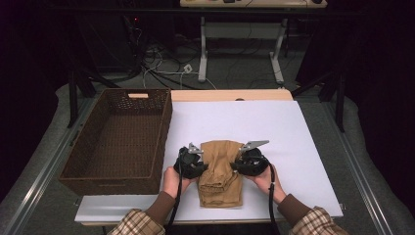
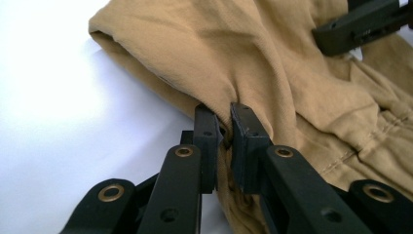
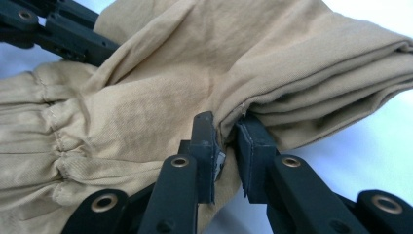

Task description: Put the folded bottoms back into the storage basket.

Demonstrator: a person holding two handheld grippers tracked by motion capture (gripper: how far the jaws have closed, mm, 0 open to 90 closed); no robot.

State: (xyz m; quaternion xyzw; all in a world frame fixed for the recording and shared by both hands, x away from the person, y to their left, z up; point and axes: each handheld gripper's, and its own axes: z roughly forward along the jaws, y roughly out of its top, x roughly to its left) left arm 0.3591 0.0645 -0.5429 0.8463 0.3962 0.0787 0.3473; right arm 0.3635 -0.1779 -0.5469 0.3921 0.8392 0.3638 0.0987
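At the far left of the table stands a brown woven basket (image 1: 117, 142), its long side just beside the edge of the white board (image 1: 293, 147) I am working on. My left gripper (image 1: 194, 161) sits at the left edge of the tan trousers (image 1: 221, 171), which lie folded near the front middle of the board, close to my side. In the left gripper view its jaws (image 2: 226, 131) are drawn narrow and pinch a fold of the tan cloth (image 2: 272, 63) between the pads, with the bare white board to the left of it. The trousers are bunched up between my two tools, with an elastic, gathered waistband (image 3: 53, 146) showing in the right gripper view. My right gripper (image 1: 243, 160) is at the right edge of the trousers, and its jaws (image 3: 229, 131) are likewise nearly closed, clamped on a thick stack of folded layers. My hands hold both tools from below, sleeves at the front edge.
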